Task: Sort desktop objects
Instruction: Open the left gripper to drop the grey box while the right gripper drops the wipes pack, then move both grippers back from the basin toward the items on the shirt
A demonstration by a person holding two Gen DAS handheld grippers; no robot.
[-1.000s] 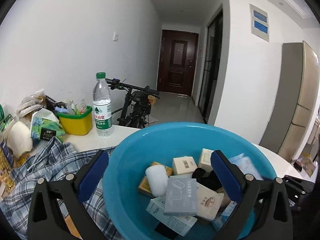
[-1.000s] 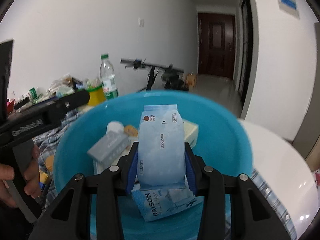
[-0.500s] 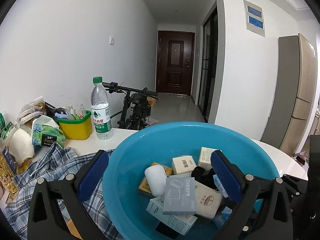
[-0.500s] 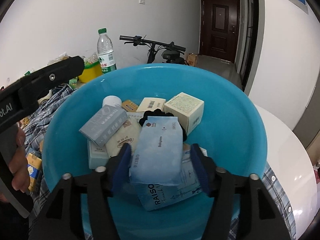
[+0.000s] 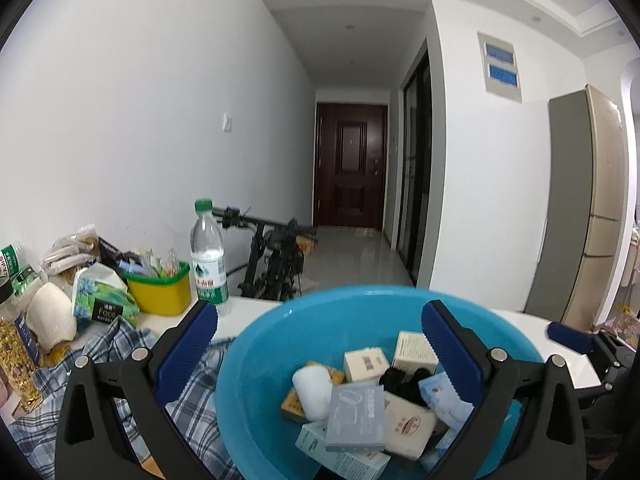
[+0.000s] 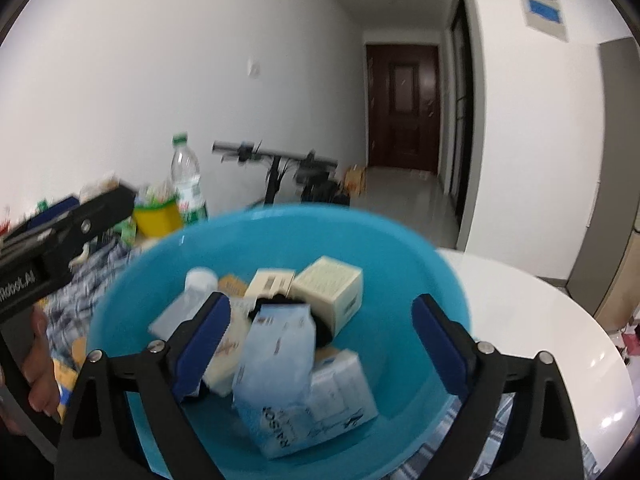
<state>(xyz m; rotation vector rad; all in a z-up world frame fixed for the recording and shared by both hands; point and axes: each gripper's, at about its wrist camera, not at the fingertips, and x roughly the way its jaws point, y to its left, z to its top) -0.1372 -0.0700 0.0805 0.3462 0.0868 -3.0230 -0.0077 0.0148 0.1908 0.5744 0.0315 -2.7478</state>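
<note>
A blue plastic basin [image 5: 260, 364] [image 6: 416, 264] sits on a plaid cloth and holds several small boxes and packets. A light blue tissue pack [image 6: 276, 348] lies loose on top of the pile; it also shows in the left wrist view [image 5: 442, 394]. My right gripper [image 6: 320, 320] is open and empty above the basin, its jaws wide on either side of the pack. My left gripper [image 5: 318, 330] is open and empty over the basin's left rim. A grey box [image 5: 356, 416] and a white roll [image 5: 312, 390] lie in the basin.
On the white table [image 6: 532, 320] at the left stand a water bottle [image 5: 207, 256], a yellow bin [image 5: 162, 294] of sachets, a tissue box [image 5: 102, 296] and a jar [image 5: 14, 344]. The plaid cloth [image 5: 80, 376] lies under the basin. A bicycle [image 5: 276, 256] stands behind.
My right gripper opened and let go of the light blue tissue pack, which dropped onto the pile in the basin. The right gripper then pulled back and up. The left gripper rose slightly.
</note>
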